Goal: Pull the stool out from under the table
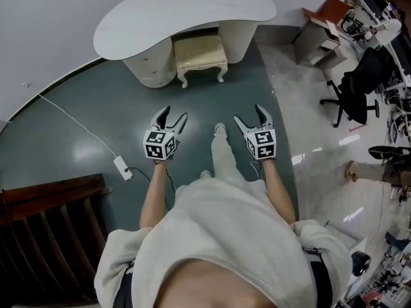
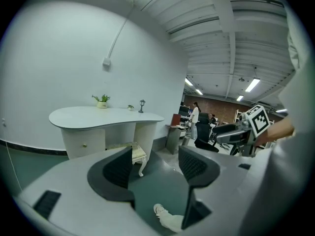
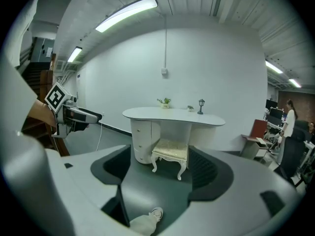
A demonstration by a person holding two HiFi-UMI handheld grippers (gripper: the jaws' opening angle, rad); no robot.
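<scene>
The left tongs (image 1: 174, 113) and right tongs (image 1: 249, 113) are gaping empty mid-frame; the stool (image 1: 200, 54) is sitting half under the counter (image 1: 128, 24), upper middle, so I judge approaching and gripping it is coming next.

One white table (image 1: 186, 11) and one cream stool (image 1: 200, 53) under it. On the table's top are two small potted plants, a bigger plant (image 3: 166, 102) and a smaller plant (image 3: 190, 107), and one miniature lamp post (image 3: 201, 105). One wall box (image 3: 165, 72) sits above the table. In front of the table are two grippers, the left gripper (image 1: 173, 114) and the right gripper (image 1: 248, 113), each with two jaws and one marker cube, and two white shoes, one (image 1: 220, 128) nearer the table than the other (image 1: 205, 174). One power strip (image 1: 122, 167) with one white cable (image 1: 74, 117) lies on the floor in front of the table. Beyond the table's lamp end stand one red-topped cabinet (image 1: 321, 18) and one black office chair (image 1: 359, 85)
</scene>
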